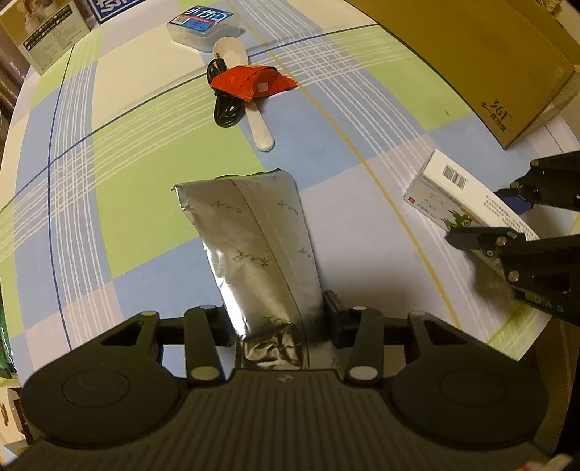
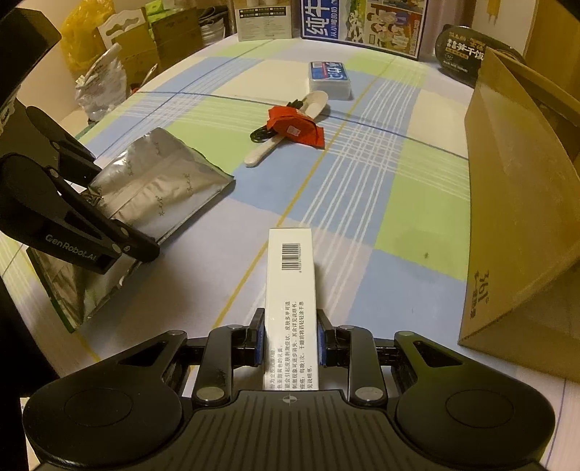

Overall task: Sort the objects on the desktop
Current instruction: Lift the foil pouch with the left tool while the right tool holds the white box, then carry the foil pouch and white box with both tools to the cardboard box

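A silver foil pouch [image 1: 253,235] lies lengthwise on the checked tablecloth [image 1: 127,163]. My left gripper [image 1: 279,322] is shut on its near end, where the foil is creased between the pads. In the right wrist view the left gripper [image 2: 119,206] holds the foil pouch [image 2: 159,188] at the left. My right gripper [image 2: 290,340] is shut on a long white box [image 2: 290,261] with a barcode and printed text. The left wrist view shows that white box [image 1: 442,188] in the right gripper [image 1: 478,217] at the right edge.
Mid-table lie a red packet [image 2: 293,125], a white spoon [image 2: 261,152] and a coiled black cable [image 2: 259,134], with a clear blue-labelled case [image 2: 330,78] behind them. A big cardboard box [image 2: 518,217] stands at the right. Cartons [image 2: 362,21] and bags [image 2: 98,83] line the far and left edges.
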The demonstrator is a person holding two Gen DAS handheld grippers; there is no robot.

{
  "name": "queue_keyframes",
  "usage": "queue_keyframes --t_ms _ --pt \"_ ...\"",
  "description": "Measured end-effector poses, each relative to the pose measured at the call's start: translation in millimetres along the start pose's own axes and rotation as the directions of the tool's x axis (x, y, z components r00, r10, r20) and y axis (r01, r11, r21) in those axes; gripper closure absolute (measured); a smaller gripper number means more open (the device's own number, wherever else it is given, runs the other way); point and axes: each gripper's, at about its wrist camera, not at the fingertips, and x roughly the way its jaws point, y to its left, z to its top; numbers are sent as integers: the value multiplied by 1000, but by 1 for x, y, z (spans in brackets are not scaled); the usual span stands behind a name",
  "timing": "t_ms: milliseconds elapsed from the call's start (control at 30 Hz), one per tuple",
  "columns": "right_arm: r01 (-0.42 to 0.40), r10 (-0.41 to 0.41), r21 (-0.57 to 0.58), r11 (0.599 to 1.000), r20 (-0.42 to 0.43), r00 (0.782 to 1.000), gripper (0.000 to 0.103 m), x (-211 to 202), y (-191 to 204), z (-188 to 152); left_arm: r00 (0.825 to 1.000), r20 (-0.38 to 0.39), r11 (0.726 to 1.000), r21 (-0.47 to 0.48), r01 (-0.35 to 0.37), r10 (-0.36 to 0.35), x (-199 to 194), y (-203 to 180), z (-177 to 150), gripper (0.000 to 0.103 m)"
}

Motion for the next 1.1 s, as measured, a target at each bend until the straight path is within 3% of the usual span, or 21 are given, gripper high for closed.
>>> queue_keyframes --t_ms 633,1100 --pt "-1 -7 92 996 88 996 80 -40 -7 -8 998 20 997 -32 68 -68 -23 -4 -18 70" --pt "17 -37 126 992 160 986 80 -79 -15 -9 995 76 997 56 54 -59 -66 -24 9 70"
